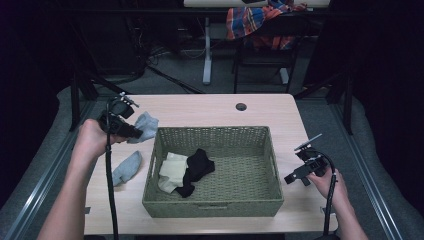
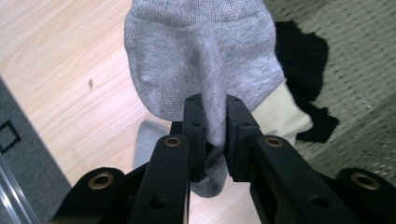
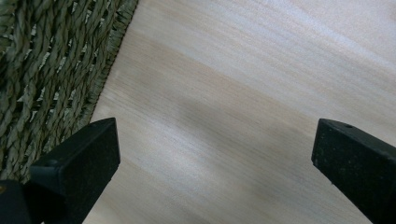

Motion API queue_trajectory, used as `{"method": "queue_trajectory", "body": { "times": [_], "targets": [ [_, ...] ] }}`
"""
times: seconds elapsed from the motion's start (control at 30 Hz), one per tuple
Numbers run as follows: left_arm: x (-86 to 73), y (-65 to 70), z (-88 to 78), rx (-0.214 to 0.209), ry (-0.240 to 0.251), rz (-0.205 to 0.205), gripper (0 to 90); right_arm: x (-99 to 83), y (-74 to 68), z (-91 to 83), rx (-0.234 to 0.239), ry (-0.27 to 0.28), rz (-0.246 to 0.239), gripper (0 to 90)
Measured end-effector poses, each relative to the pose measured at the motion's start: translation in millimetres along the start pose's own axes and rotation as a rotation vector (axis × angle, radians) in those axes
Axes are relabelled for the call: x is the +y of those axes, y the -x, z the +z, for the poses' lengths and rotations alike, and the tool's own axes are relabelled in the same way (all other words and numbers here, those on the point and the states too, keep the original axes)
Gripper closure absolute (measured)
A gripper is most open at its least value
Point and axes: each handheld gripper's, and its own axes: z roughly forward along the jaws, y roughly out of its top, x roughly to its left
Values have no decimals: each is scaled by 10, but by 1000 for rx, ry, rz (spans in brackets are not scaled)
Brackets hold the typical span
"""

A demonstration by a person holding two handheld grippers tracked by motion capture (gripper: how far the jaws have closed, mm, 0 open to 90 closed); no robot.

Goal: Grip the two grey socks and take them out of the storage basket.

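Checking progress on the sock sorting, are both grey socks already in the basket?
No, one grey sock is clamped in the left gripper, and the other grey sock lies on the table beside the basket.

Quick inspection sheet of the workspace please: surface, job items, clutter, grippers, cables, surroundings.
Surface: light wooden table, cable hole near its far edge.
Job's things: woven basket holds a cream sock and a black sock; one grey sock is lifted beside the basket's left wall; a second grey sock lies on the table left of the basket.
Clutter: nothing seen.
Grippers: left gripper has its jaws shut on the lifted grey sock; right gripper has its jaws open over bare table, right of the basket.
Cables: one trails from each gripper towards the person.
Surroundings: plaid cloth on a chair beyond the table; dark room.
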Motion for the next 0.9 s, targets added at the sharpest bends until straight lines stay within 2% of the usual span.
{"method": "queue_trajectory", "body": {
  "times": [0.07, 0.17, 0.23, 0.27, 0.33, 0.5, 0.57, 0.6, 0.63, 0.7, 0.73, 0.77, 0.9],
  "targets": [
    [-81, -64, 19, 15, 2, -23, 808, 23, 14, -33, -13, -51, -38, 8],
    [-174, -146, 55, 20, 4, -54, 809, 15, 4, -20, -7, -33, -26, 8],
    [-237, -195, 94, 28, 2, -75, 809, 19, 6, -19, 1, -41, -31, 8],
    [-263, -211, 110, 31, 6, -83, 809, 8, -6, 2, 3, -16, -9, 8],
    [-299, -234, 139, 33, 2, -92, 809, 21, 7, -14, 0, -46, -34, 8],
    [-427, -271, 258, 40, 6, -128, 809, 20, 4, -15, -12, -47, -37, 7],
    [-489, -289, 332, 46, -8, -134, 809, 19, 3, -17, -13, -43, -34, 7],
    [-527, -305, 377, 44, -19, -143, 809, 19, 4, -16, 2, -40, -30, 7],
    [-552, -315, 405, 45, -22, -149, 809, 11, -1, 1, 5, -21, -16, 7],
    [-614, -349, 471, 42, -33, -165, 809, 23, 7, -11, -7, -48, -36, 8],
    [-649, -366, 511, 46, -40, -172, 809, 10, -10, 8, -8, -20, -12, 7],
    [-668, -372, 532, 47, -46, -181, 809, 11, -14, 10, -14, -20, -11, 7],
    [-749, -417, 626, 59, -69, -200, 809, 24, -4, -2, -13, -48, -34, 7]
  ]
}}
